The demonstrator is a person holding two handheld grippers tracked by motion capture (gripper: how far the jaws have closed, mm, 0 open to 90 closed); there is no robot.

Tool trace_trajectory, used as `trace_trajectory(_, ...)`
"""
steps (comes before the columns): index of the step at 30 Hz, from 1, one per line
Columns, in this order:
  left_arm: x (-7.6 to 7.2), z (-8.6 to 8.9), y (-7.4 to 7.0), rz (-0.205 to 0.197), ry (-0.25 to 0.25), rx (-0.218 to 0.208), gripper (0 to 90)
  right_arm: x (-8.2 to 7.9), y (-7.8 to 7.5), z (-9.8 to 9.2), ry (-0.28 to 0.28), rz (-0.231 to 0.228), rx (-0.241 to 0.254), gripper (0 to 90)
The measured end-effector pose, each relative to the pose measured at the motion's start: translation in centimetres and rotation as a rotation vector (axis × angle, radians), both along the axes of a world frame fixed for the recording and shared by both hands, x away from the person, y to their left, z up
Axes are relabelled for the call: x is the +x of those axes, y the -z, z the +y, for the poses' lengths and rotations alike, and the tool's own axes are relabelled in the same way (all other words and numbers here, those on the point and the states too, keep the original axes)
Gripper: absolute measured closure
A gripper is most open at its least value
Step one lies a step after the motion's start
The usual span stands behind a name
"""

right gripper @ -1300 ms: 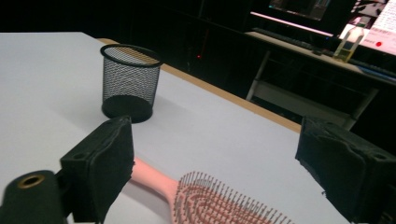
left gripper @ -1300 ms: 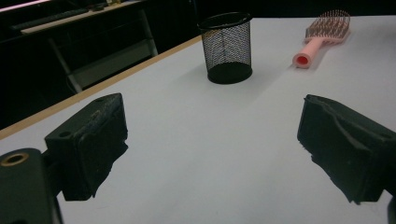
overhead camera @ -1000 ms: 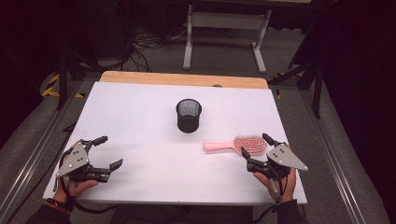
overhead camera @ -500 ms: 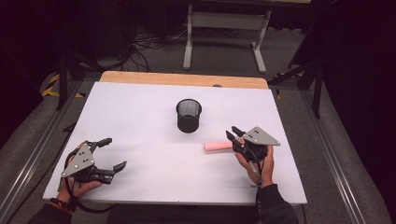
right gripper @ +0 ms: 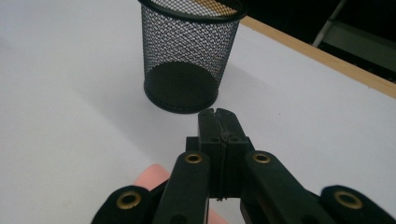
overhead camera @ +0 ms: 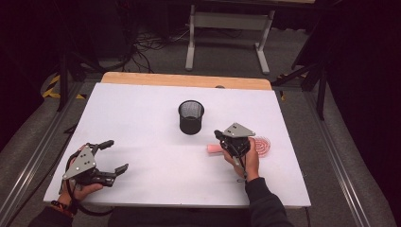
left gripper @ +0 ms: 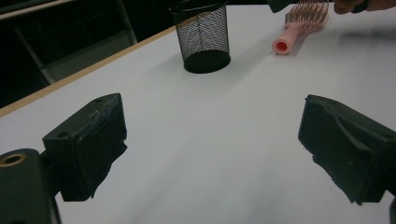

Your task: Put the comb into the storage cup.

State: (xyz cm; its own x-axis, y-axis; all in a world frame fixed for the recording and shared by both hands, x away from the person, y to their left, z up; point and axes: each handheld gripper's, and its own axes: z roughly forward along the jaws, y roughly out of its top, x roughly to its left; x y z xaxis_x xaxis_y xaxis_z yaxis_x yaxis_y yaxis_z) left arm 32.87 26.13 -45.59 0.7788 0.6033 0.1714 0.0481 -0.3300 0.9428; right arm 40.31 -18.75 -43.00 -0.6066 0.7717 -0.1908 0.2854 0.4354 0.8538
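Right gripper (overhead camera: pixel 221 138): jaws just closed fully, nothing between them, over pink hairbrush (overhead camera: pixel 259 145) handle (brush lies flat).
Left gripper (overhead camera: pixel 115 155): wide open, empty.
Mesh cup (overhead camera: pixel 191 117): upright, far-left of brush.

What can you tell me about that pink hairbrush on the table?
The pink hairbrush looks like plastic, with a hollow-ended round handle and a head of pale bristles. It lies flat on the white table, to the right of the black mesh cup, handle towards it. The right gripper sits over its middle, jaws shut; whether they touch it is unclear.
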Motion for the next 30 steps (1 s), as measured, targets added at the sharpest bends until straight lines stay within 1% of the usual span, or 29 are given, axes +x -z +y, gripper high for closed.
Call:
trace_trajectory(2, 0.0, 0.0, 0.0, 0.0, 0.001, -0.001, 8.7, 0.4, 0.4, 0.3, 0.006, 0.016, -0.014, 89.9)
trace_trajectory(5, 0.0, -0.1, 0.1, 0.011, 0.002, -0.009, 8.5, 0.9, 1.0, 0.7, 0.02, 0.044, -0.028, 89.9)
trace_trajectory(7, 0.0, 0.0, 0.1, 0.01, 0.006, -0.002, 8.4, 1.2, 1.6, 0.9, 0.038, 0.074, -0.036, 89.9)
trace_trajectory(10, 0.1, -0.1, 0.2, 0.013, 0.008, -0.005, 8.5, 1.5, 2.2, 0.9, 0.053, 0.109, -0.044, 89.9)
trace_trajectory(13, 0.1, -0.1, 0.2, 0.018, 0.012, -0.001, 8.4, 1.7, 2.6, 1.0, 0.045, 0.14, -0.053, 89.9)
trace_trajectory(15, 0.1, -0.3, 0.3, 0.013, 0.005, 0.005, 8.4, 1.7, 2.8, 1.0, 0.04, 0.164, -0.066, 89.9)
trace_trajectory(19, 0.1, -0.3, 0.3, 0.012, 0.002, 0.001, 8.5, 1.6, 2.7, 0.8, 0.013, 0.186, -0.063, 90.0)
trace_trajectory(23, 0.2, -0.3, 0.4, 0.017, -0.001, 0.003, 8.5, 2.0, 2.8, 0.8, 0.009, 0.202, -0.067, 90.0)
trace_trajectory(25, 0.3, -0.4, 0.4, 0.019, -0.005, 0.002, 8.6, 2.3, 3.1, 1.0, 0.02, 0.204, -0.084, 90.0)
trace_trajectory(26, 0.2, -0.4, 0.4, 0.021, -0.006, 0.0, 8.6, 2.3, 3.2, 1.1, 0.022, 0.207, -0.084, 90.0)
trace_trajectory(28, 0.2, -0.4, 0.3, 0.014, -0.007, 0.002, 8.7, 2.4, 3.3, 1.2, 0.013, 0.212, -0.088, 90.0)
trace_trajectory(30, 0.2, -0.4, 0.4, 0.017, -0.007, 0.003, 8.8, 2.2, 3.2, 1.0, 0.0, 0.231, -0.078, 90.0)
